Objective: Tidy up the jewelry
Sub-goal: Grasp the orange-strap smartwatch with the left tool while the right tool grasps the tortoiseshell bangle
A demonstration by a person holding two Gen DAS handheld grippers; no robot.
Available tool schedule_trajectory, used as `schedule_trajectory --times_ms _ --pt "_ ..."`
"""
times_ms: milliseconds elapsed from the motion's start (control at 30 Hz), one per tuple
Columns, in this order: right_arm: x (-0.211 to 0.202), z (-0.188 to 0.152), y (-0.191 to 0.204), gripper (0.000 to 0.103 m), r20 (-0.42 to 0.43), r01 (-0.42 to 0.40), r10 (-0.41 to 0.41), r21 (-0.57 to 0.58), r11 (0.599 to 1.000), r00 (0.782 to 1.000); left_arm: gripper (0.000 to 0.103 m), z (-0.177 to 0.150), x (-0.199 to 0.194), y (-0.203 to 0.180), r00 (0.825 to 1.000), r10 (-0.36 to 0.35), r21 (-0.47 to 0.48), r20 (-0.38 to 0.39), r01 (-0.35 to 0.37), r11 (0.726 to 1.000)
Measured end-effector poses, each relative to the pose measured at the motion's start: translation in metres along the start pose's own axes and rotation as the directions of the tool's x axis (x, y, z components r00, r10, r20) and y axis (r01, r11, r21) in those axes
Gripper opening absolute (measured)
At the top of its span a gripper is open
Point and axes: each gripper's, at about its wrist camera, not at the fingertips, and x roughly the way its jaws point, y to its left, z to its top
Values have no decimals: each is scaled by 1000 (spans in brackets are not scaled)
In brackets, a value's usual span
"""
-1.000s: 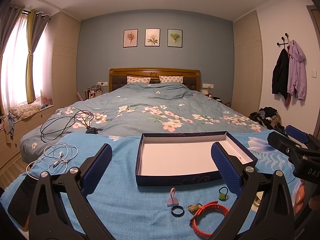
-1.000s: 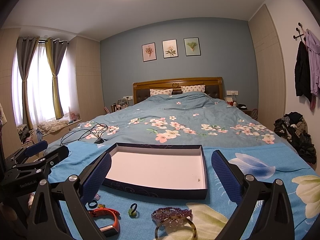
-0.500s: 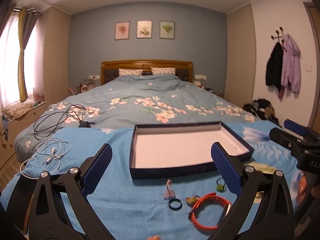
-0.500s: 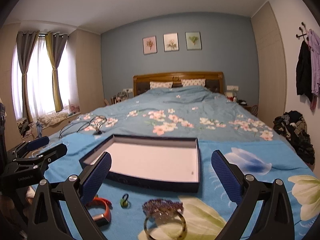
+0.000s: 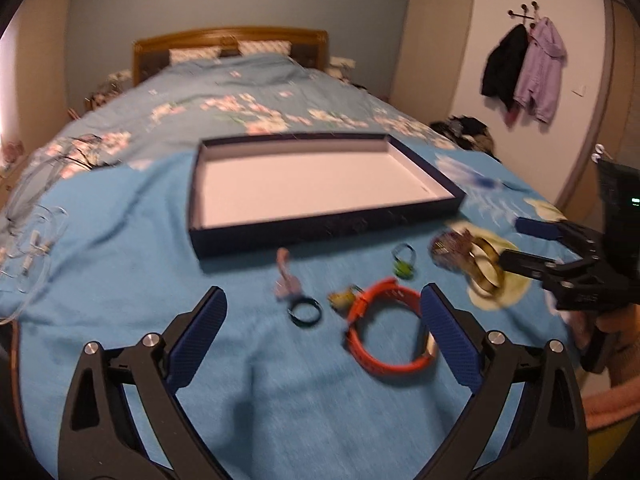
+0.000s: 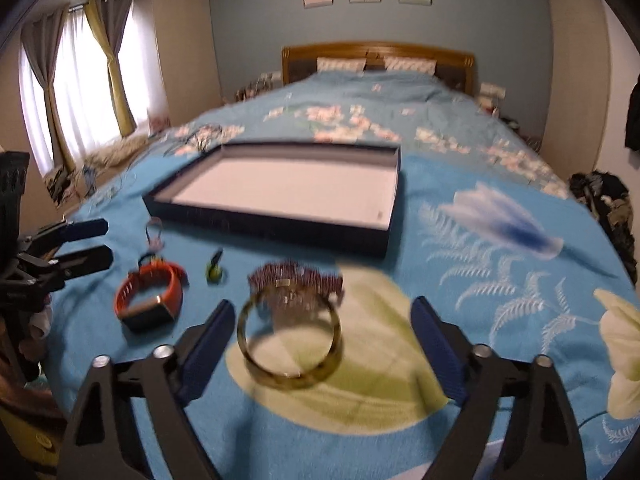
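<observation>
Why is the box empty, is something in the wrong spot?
Yes. The jewelry lies loose on the blanket before the box: gold bangle, beaded bracelet, orange watch band and small rings.

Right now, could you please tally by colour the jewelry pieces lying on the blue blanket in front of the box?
Orange: 1, the watch band
Gold: 1, the bangle
Purple: 1, the beaded bracelet
Pink: 1, the small charm
Dark: 1, the plain ring
Green: 1, the green-stone ring
Yellowish: 1, a small blurred piece
Total: 7
</observation>
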Motion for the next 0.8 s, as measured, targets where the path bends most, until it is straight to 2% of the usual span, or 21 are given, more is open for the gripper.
schedule_trajectory --times_ms 33,100,200,233,300,400,433,500,600,800 --pt "5 -2 -2 69 -29 -19 19 8 1000 999 92 -3 1 -3 1000 -10 3 -14 10 1000" --pt "12 -3 -5 53 -65 -31 33 34 999 997 81 -7 8 -8 998 -15 18 -60 17 1000" --pt "17 -1 -12 46 -97 -51 57 63 997 994 74 -10 14 -15 993 -44 23 -113 47 999" --pt "20 0 -13 42 -103 -56 62 62 997 993 68 -12 18 -16 990 -54 25 -132 57 998" --pt "21 2 -15 28 -111 -75 83 69 995 990 63 -13 20 -17 985 -68 20 -160 72 997" --pt "22 5 -19 23 -122 -88 99 87 992 988 47 -14 21 -17 976 -110 -4 -189 112 994" --pt "23 5 -19 21 -125 -90 101 89 992 987 45 -14 22 -17 973 -122 -10 -198 122 992" --pt "24 4 -22 7 -133 -102 115 100 990 985 40 -13 23 -15 968 -139 -20 -210 137 990" --pt "25 4 -22 6 -140 -112 126 104 988 982 36 -10 28 -16 962 -155 -17 -226 155 988" --pt "20 4 -24 6 -124 -143 157 111 983 980 13 -7 32 -11 961 -153 -20 -229 152 988"
